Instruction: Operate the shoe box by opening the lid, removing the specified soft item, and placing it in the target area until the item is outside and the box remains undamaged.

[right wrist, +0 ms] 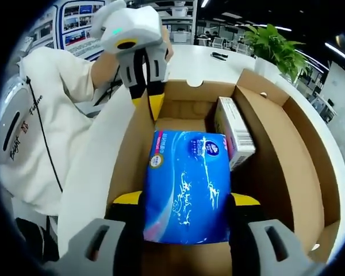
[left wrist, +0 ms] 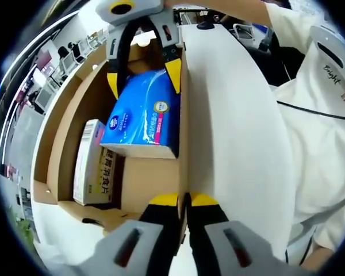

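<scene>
While right hand-held gripper [right wrist: 184, 201] clamps blue tissue pack [right wrist: 187, 184], left hand-held gripper [left wrist: 183, 201] pinches box wall [left wrist: 183, 115]; white table [right wrist: 218, 63]; office behind.

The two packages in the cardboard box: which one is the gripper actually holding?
The blue tissue pack, clamped between the right gripper jaws. The white carton just stands untouched against the shoe box wall.

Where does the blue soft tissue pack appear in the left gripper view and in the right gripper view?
Left gripper view: the blue soft tissue pack is upper centre, inside the brown cardboard shoe box, between the right gripper's jaws.
Right gripper view: the pack is lower centre, between that gripper's own jaws.
Shared landmark: the small white carton beside the pack in the box.
</scene>
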### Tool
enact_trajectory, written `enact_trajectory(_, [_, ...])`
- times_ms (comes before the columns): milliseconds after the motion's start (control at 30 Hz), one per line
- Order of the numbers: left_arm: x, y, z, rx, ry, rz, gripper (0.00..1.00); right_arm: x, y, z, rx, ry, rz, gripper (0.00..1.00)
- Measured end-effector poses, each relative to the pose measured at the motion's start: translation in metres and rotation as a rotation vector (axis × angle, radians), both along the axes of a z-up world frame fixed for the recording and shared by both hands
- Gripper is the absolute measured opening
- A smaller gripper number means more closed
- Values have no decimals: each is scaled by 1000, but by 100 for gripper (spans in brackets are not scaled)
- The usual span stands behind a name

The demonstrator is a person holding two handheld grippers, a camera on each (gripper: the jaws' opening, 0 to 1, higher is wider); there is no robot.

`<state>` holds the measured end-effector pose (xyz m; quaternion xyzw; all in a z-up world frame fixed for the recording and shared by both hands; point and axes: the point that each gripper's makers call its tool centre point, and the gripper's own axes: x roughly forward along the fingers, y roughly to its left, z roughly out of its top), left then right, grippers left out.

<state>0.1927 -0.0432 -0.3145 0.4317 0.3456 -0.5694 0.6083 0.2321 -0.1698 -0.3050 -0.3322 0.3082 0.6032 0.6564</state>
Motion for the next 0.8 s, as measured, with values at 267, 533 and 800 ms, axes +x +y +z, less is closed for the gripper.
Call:
enact_trajectory(267, [0,-1,0,2,1,2,3,-3,-18,-2,-117,-3,-28,59])
enact_trajectory(533, [0,0,0,5,2,3,3,-3,-24,-3,-158,3,-40,59])
enact_trajectory(800, [0,0,0,3,-1,2,3,-3,-24,-9,-322,-37,-66,61])
